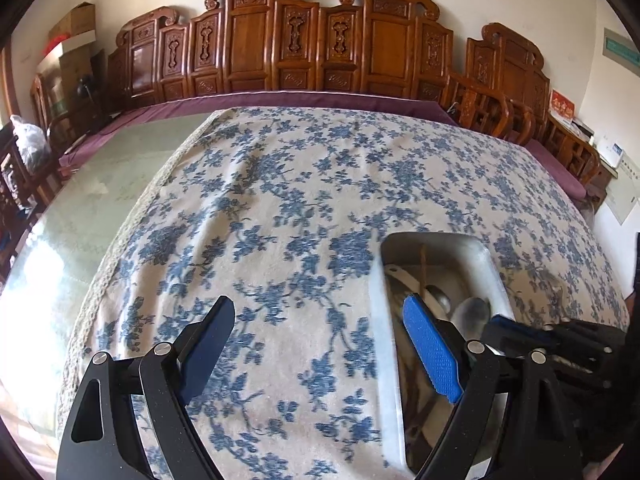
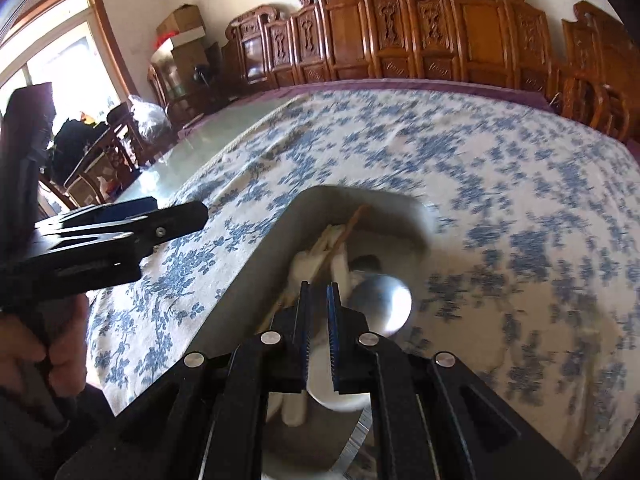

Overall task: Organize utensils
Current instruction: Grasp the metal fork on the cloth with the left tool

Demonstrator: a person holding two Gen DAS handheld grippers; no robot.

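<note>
A metal tray [image 1: 378, 308] lies on the blue-flowered tablecloth [image 1: 280, 208]. In it are a wooden chopstick [image 2: 352, 222], white spoons [image 2: 334, 258] and a shiny metal ladle bowl [image 2: 382, 306]. My left gripper [image 1: 320, 308] stands wide open above the cloth, its right finger over the tray's left edge, nothing between the fingers. My right gripper [image 2: 319, 286] hovers over the tray, shut, with nothing visibly between its pads; the chopstick seems to pass under its left finger. The picture is blurred. The right gripper [image 1: 520, 330] also shows at the tray's right side in the left wrist view.
The cloth covers most of a glass-topped table [image 1: 100, 200]. Carved wooden chairs [image 1: 300, 44] line the far wall. A hand [image 2: 60, 340] holds the left gripper [image 2: 178, 207] at the left of the right wrist view. Boxes [image 1: 76, 28] and a bag stand far left.
</note>
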